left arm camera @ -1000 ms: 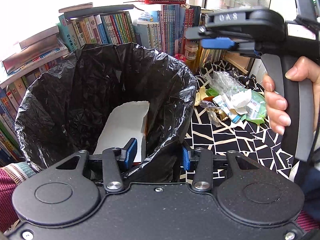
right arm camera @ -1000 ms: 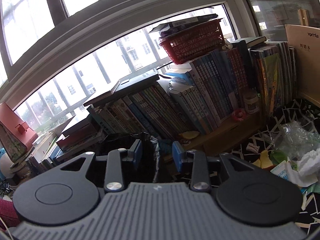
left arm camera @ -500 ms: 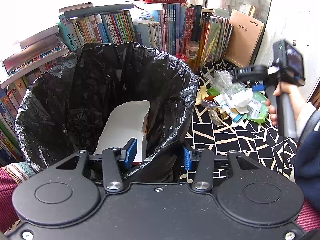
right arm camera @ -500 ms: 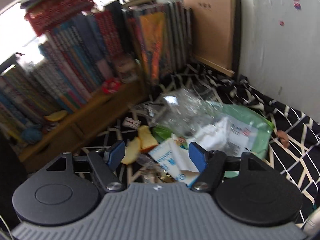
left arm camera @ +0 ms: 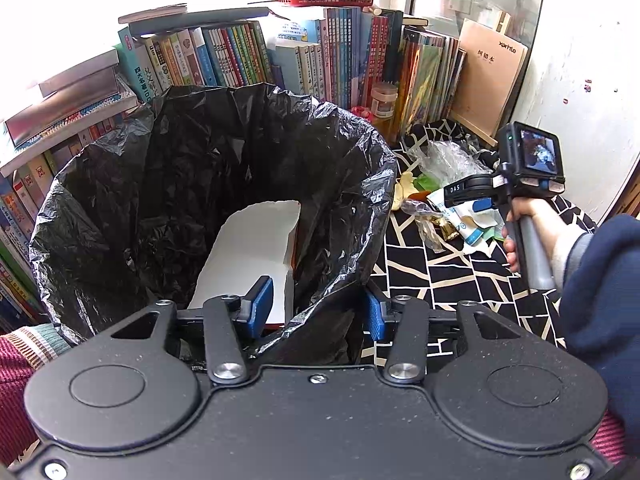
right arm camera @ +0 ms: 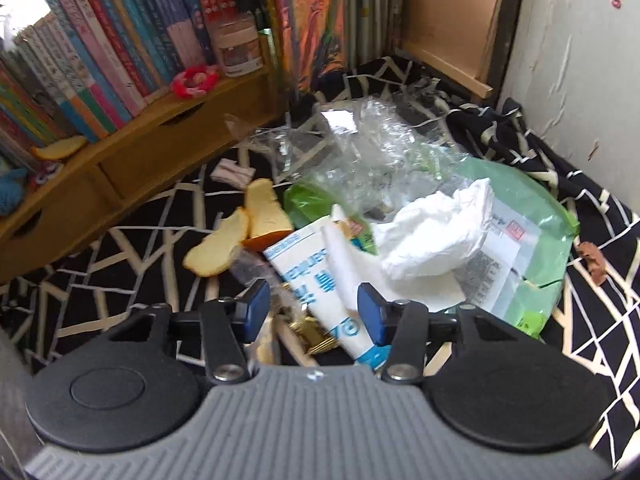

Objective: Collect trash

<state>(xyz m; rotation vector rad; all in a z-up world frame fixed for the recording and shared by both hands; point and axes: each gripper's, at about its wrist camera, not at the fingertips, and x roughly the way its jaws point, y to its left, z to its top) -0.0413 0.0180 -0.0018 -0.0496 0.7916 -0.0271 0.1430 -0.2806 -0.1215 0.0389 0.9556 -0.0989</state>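
Black-and-white patterned cloth (right arm camera: 132, 240) under strewn wrappers (right arm camera: 516, 252), peel (right arm camera: 218, 250), tissue (right arm camera: 436, 232).

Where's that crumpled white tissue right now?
In the right wrist view the crumpled white tissue lies right of centre on the green plastic bag, on the black-and-white cloth, behind the blue-and-white wrapper.
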